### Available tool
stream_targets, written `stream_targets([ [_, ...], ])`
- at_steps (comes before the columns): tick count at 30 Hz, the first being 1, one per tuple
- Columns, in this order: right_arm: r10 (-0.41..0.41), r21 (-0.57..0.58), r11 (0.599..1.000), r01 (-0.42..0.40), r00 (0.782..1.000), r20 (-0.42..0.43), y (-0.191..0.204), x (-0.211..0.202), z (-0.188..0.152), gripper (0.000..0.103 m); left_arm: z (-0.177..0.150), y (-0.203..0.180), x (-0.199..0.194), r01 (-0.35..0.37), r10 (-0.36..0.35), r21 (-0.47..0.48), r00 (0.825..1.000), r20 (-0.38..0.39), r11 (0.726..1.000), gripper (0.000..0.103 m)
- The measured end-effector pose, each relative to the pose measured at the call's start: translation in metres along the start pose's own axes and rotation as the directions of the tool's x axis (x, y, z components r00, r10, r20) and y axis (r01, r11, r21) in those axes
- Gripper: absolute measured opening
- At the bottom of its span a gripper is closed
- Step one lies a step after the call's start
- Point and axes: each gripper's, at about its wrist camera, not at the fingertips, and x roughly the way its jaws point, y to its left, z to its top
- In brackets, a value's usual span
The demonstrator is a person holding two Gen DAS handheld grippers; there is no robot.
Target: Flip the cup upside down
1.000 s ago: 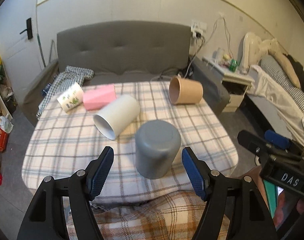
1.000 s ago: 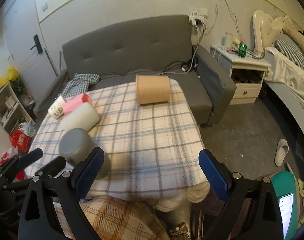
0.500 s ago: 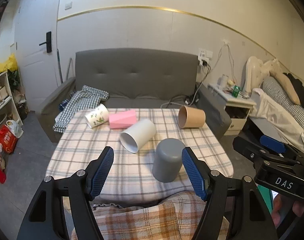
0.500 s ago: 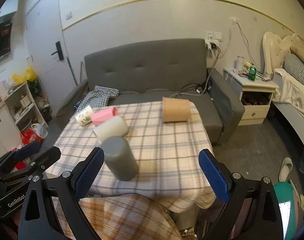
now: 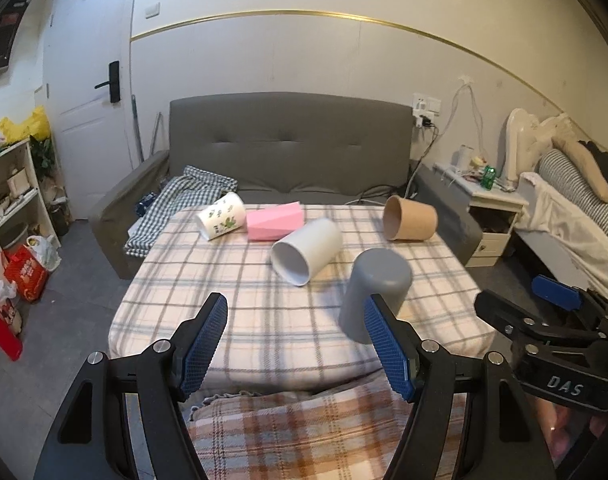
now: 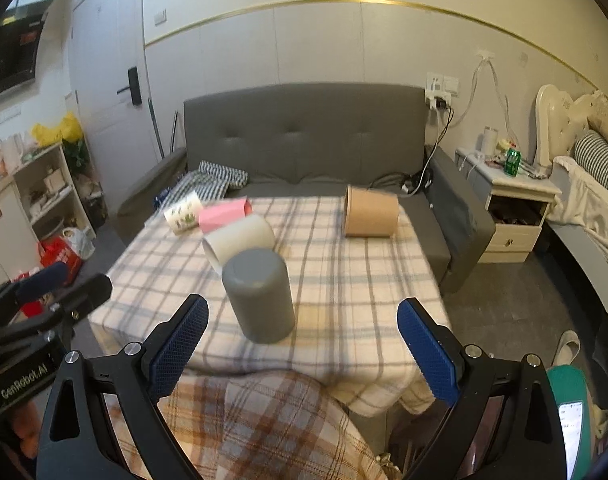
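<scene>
A grey cup (image 5: 378, 288) stands upside down, closed base up, near the front of the plaid-covered table (image 5: 231, 300); it also shows in the right wrist view (image 6: 259, 294). My left gripper (image 5: 299, 344) is open and empty, held back from the table, its right finger overlapping the cup in the picture. My right gripper (image 6: 304, 344) is open and empty, also back from the table edge. Each gripper shows at the edge of the other's view.
A white cup (image 5: 306, 254), a pink faceted cup (image 5: 273, 220), a leaf-print cup (image 5: 221, 222) and a brown paper cup (image 5: 410, 218) lie on their sides further back. A grey sofa (image 5: 287, 152) stands behind; a nightstand (image 6: 512, 208) is right, shelves (image 5: 11, 196) left.
Both grippers have pulled back and up from the table, so the table and cups look smaller and farther. The grey cup stays upside down where it stood.
</scene>
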Motion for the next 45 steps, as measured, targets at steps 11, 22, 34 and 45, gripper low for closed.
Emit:
stream_targets([
  [11,0.008,0.015,1.000,-0.008,1.000,-0.015,-0.005,0.007,-0.007,0.103,-0.006,0.007,0.005,-0.103,0.103,-0.019,0.995,-0.016,0.994,0.094],
  [22,-0.001,0.027,1.000,0.002,1.000,-0.030,-0.008,0.009,-0.007,0.103,-0.007,0.012,0.005,-0.106,0.105,-0.037,0.994,-0.021,0.994,0.094],
  [34,-0.009,0.026,1.000,0.010,0.999,-0.039,-0.008,0.012,-0.009,0.103,-0.007,0.008,0.007,-0.099,0.098,-0.042,0.995,-0.024,0.994,0.094],
  [45,-0.010,0.026,1.000,0.011,0.999,-0.043,-0.007,0.012,-0.009,0.103,-0.011,0.009,0.005,-0.093,0.092,-0.031,0.995,-0.022,0.995,0.094],
])
